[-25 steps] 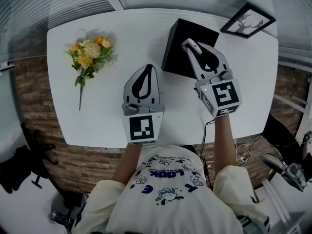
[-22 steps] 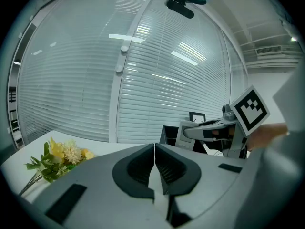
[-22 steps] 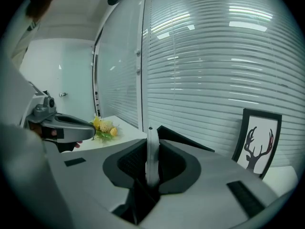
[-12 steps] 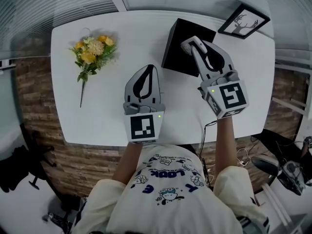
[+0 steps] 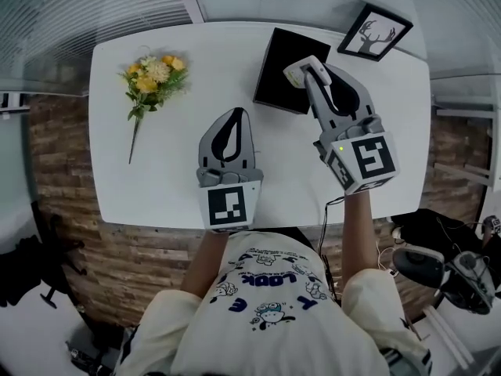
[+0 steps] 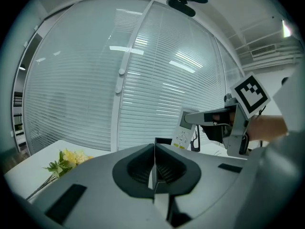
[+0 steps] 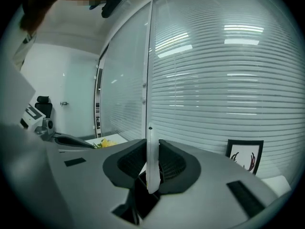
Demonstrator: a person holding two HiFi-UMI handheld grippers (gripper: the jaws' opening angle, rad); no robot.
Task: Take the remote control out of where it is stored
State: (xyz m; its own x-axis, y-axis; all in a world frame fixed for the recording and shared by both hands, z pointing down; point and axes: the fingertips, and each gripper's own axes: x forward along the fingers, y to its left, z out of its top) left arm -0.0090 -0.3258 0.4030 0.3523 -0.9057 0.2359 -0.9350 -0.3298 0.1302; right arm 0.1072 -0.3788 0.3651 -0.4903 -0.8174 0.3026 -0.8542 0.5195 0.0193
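Right gripper [image 5: 308, 68] clamped on white remote control [image 7: 151, 159], raised above black box [image 5: 274, 81] at table's one o'clock, left gripper [image 5: 236, 113] jaws pressed together, empty.

Between the jaws of our right claw [image 5: 311, 69] sits the remote control [image 5: 296, 72], over the right part of the box [image 5: 274, 57] that lies on the table [image 5: 172, 178]. Beyond that claw and to its right is the picture frame [image 5: 376, 31]. Our left claw [image 5: 236, 114] is to its left, nearer us. The flowers [image 5: 150, 81] lie well to the left of the left claw.
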